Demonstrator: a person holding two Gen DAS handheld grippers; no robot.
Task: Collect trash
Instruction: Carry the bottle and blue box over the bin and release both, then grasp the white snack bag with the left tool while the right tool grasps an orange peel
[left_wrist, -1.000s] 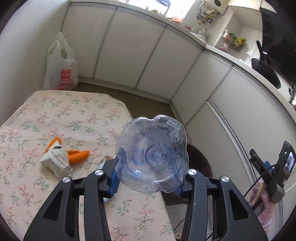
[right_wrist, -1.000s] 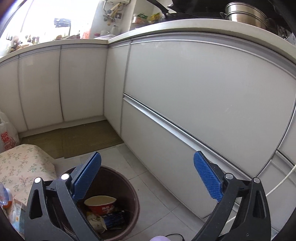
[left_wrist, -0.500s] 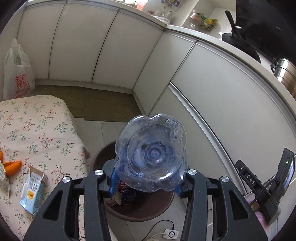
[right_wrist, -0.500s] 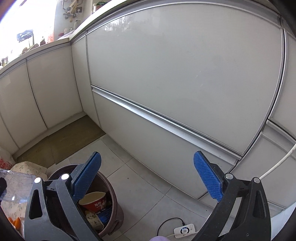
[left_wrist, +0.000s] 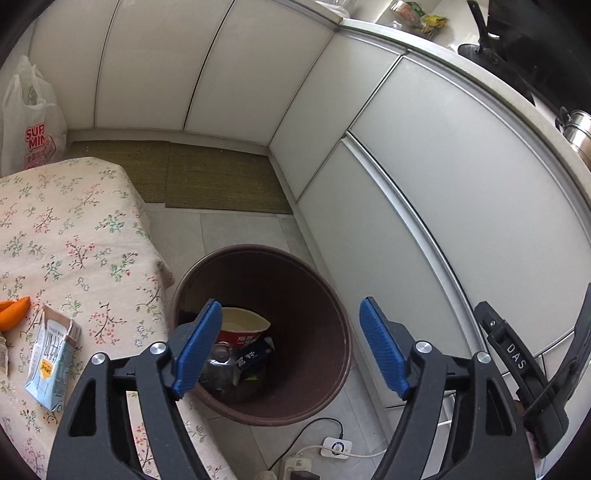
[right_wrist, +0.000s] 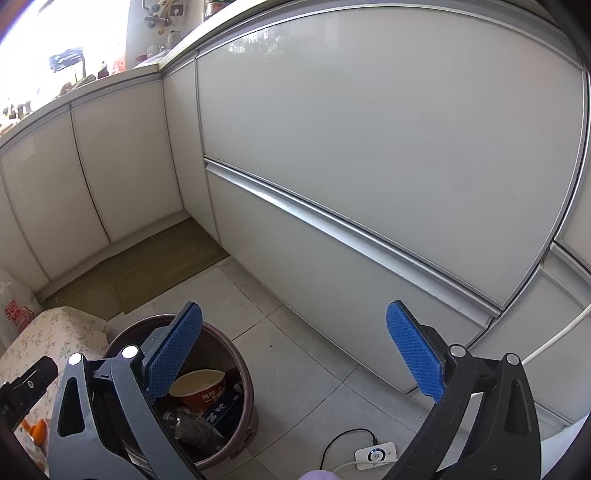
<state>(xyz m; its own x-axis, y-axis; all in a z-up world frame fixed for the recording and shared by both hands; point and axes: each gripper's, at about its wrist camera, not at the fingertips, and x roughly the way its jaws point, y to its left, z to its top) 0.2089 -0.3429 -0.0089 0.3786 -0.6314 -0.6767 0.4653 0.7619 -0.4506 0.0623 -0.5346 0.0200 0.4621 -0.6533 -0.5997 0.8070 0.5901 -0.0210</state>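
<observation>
My left gripper (left_wrist: 291, 347) is open and empty above a brown trash bin (left_wrist: 325, 295) on the floor. The clear plastic bottle (left_wrist: 221, 365) lies inside the bin beside a red noodle cup (left_wrist: 242, 326) and a dark wrapper (left_wrist: 255, 354). A small drink carton (left_wrist: 51, 362) and an orange scrap (left_wrist: 14, 312) lie on the floral-cloth table (left_wrist: 74, 240) to the left. My right gripper (right_wrist: 291, 350) is open and empty, to the right of the bin (right_wrist: 236, 354), where the noodle cup (right_wrist: 199, 387) and the bottle (right_wrist: 188, 424) also show.
White cabinets (left_wrist: 424, 192) curve around the back and right. A white plastic bag (left_wrist: 29, 122) stands at the far left by a green mat (left_wrist: 207, 177). A white power adapter with a black cable (right_wrist: 375, 452) lies on the tiled floor near the bin.
My left gripper swung right from the table to over the bin and opened. The clear bottle dropped from it into the bin. My right gripper stayed open and shifted slightly.
</observation>
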